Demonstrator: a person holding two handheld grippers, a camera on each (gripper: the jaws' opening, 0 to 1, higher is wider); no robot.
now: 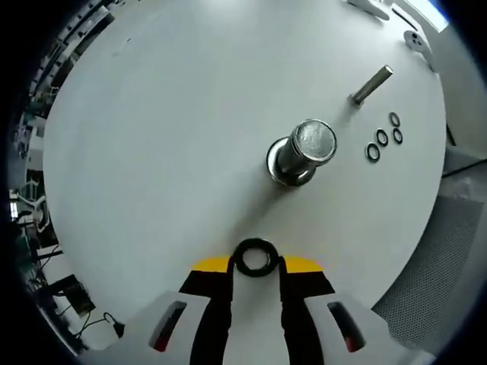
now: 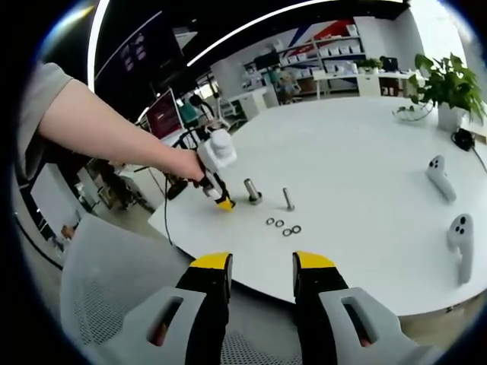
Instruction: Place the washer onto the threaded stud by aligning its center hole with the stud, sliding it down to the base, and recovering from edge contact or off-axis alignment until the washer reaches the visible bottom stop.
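My left gripper point(image 1: 255, 264) is shut on a black washer point(image 1: 239, 258), held flat between its yellow-tipped jaws above the white table point(image 1: 152, 152). The thick threaded stud point(image 1: 301, 151) stands upright on its base, up and to the right of the washer, with a clear gap between them. In the right gripper view, a person's hand holds the left gripper point(image 2: 225, 202) just left of the stud point(image 2: 252, 191). My right gripper point(image 2: 262, 266) is open and empty, hovering off the table's near edge.
A thinner bolt point(image 1: 372, 84) stands beyond the stud, with several spare black washers point(image 1: 383, 138) beside it. Two white hand controllers point(image 2: 440, 177) lie at the right, and a potted plant point(image 2: 449, 84) stands further back. A mesh chair point(image 2: 114, 281) sits below the table edge.
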